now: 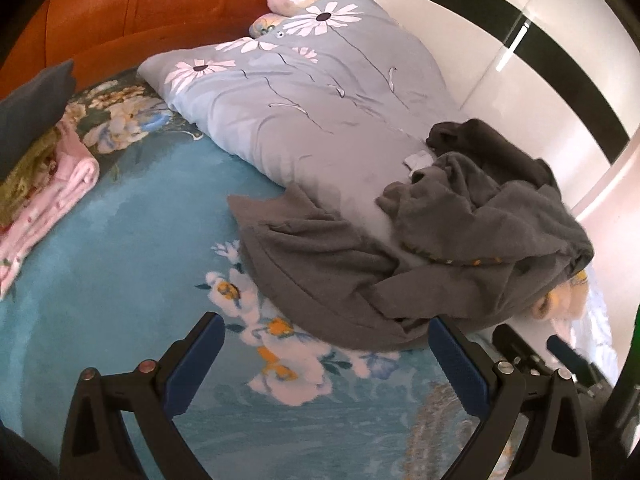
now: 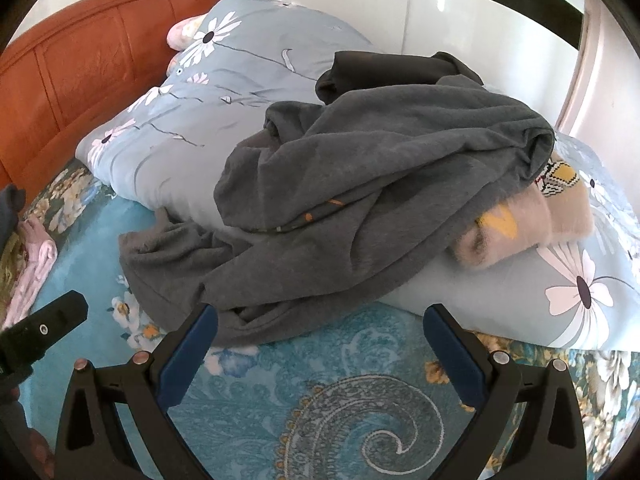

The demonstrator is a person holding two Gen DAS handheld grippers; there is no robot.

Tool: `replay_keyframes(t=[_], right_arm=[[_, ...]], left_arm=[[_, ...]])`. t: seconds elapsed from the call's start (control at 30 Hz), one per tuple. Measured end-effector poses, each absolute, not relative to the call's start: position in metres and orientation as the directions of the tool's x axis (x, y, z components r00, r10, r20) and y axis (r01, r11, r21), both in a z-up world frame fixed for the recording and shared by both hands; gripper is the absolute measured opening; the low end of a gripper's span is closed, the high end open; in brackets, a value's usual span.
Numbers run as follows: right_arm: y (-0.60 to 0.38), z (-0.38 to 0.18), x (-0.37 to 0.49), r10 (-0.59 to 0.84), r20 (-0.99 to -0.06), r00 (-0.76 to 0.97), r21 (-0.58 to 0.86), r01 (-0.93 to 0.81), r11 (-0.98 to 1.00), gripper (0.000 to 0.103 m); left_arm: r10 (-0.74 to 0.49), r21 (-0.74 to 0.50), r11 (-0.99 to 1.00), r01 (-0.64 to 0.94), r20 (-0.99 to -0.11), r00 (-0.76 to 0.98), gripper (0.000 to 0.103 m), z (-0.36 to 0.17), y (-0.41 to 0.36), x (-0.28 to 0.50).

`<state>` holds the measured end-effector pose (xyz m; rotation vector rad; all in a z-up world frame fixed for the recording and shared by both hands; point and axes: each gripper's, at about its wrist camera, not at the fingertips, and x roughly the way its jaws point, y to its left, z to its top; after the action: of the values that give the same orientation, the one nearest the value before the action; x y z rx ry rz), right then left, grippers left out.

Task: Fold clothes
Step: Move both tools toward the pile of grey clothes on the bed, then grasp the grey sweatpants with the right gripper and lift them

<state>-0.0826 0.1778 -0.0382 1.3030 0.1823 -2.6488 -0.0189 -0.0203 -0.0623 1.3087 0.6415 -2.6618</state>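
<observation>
A crumpled dark grey fleece garment (image 1: 400, 256) lies half on the blue floral bedspread (image 1: 120, 272) and half on a grey daisy-print duvet (image 1: 304, 92). In the right wrist view the same garment (image 2: 360, 200) drapes over a beige knitted garment (image 2: 532, 224). A darker garment (image 2: 392, 72) lies behind it. My left gripper (image 1: 324, 328) is open and empty, just in front of the garment's hem. My right gripper (image 2: 320, 320) is open and empty, its left finger close to the hem.
A stack of folded clothes, pink (image 1: 52, 200) under dark blue (image 1: 32, 108), sits at the left. An orange headboard (image 2: 80, 64) stands behind and a white wardrobe (image 2: 460, 20) at the right. The other gripper's body (image 2: 40, 332) shows at the lower left.
</observation>
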Motion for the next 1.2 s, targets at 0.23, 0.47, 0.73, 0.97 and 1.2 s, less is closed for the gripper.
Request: replay_keyframes(t=[0.23, 0.47, 0.73, 0.97, 1.2], right_arm=[[0.178, -0.034, -0.094, -0.093, -0.783, -0.615, -0.090, 0.261, -0.961, 0.102], [0.132, -0.030, -0.149, -0.012, -0.752, -0.659, -0.370, 0.437, -0.820, 0.080], [0.061, -0.070, -0.179, 0.078, -0.786, -0.614, -0.506, 0.565, -0.651, 0.054], [0.107, -0.043, -0.189, 0.020, -0.827, -0.562, -0.328, 0.453, -0.829, 0.008], [0.170, 0.063, -0.132, -0.153, -0.695, -0.702, -0.188, 0.383, -0.904, 0.007]], left_arm=[[0.091, -0.272, -0.942, 0.197, -0.772, -0.629, 0.103, -0.065, -0.018, 0.005], [0.082, -0.271, -0.940, 0.206, -0.766, -0.638, 0.103, -0.065, -0.040, 0.033], [0.007, -0.275, -0.924, 0.266, -0.708, -0.706, 0.103, -0.038, -0.079, 0.053], [0.027, -0.288, -0.922, 0.258, -0.714, -0.700, 0.103, -0.037, -0.090, 0.064], [0.135, -0.361, -0.906, 0.221, -0.741, -0.658, 0.103, -0.050, -0.078, 0.067]])
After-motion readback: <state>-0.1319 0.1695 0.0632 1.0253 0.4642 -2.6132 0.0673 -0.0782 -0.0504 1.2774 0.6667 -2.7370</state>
